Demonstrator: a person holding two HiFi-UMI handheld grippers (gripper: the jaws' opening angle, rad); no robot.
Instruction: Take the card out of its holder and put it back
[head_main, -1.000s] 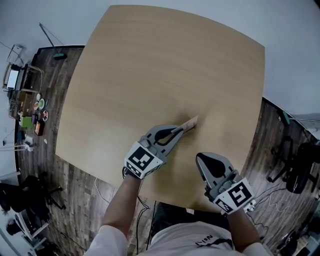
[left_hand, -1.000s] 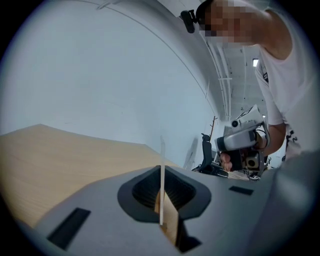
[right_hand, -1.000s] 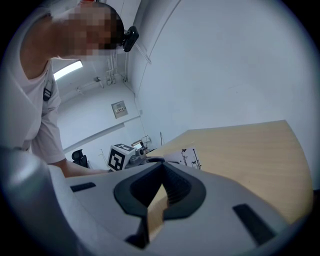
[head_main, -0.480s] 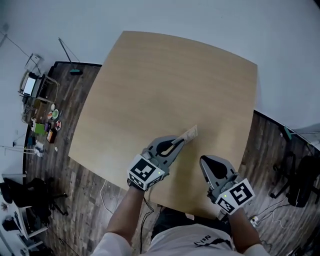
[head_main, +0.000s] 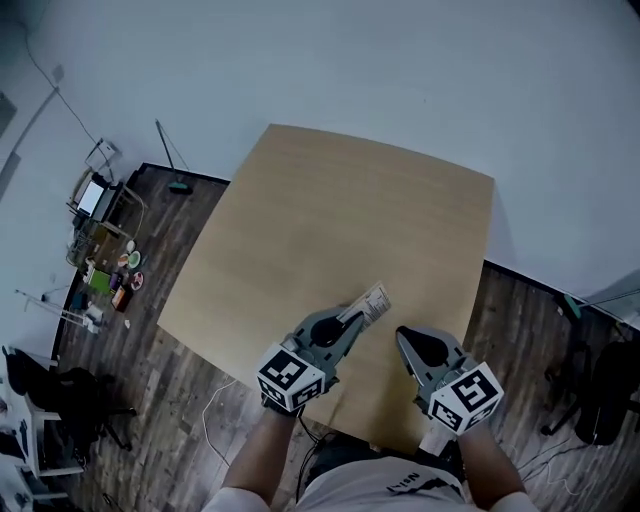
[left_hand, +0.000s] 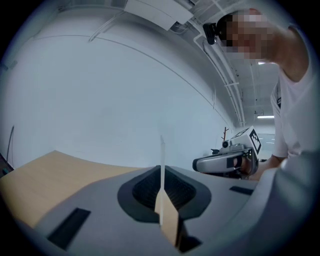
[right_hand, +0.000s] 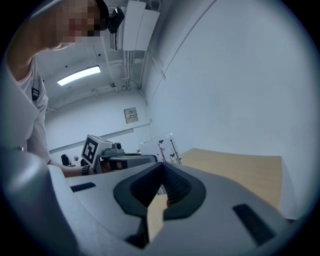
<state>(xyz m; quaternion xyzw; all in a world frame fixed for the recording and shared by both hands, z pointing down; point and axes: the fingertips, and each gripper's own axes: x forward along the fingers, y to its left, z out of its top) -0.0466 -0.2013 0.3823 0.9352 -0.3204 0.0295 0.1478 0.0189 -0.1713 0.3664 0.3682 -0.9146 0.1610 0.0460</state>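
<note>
In the head view my left gripper (head_main: 350, 318) is shut on the near end of the card holder (head_main: 368, 302), a thin pale rectangle with small prints. It is held above the near part of the wooden table (head_main: 350, 210). The left gripper view shows the holder (left_hand: 161, 165) edge-on between the closed jaws of the left gripper (left_hand: 161, 172). My right gripper (head_main: 403, 334) hovers just to the right, shut with nothing in it. From the right gripper (right_hand: 161, 167) I see the printed holder (right_hand: 162, 145) and the left gripper's marker cube beyond it.
The table stands against a white wall. On the dark wood floor to the left are a cluttered rack (head_main: 100, 265), a broom (head_main: 170, 160) and a black chair (head_main: 40, 395). Dark equipment (head_main: 610, 375) and cables lie to the right.
The head camera has risen, so the table looks smaller and farther. Both grippers have come up and nearer the body, the left still gripping the holder; the right stays shut beside it.
</note>
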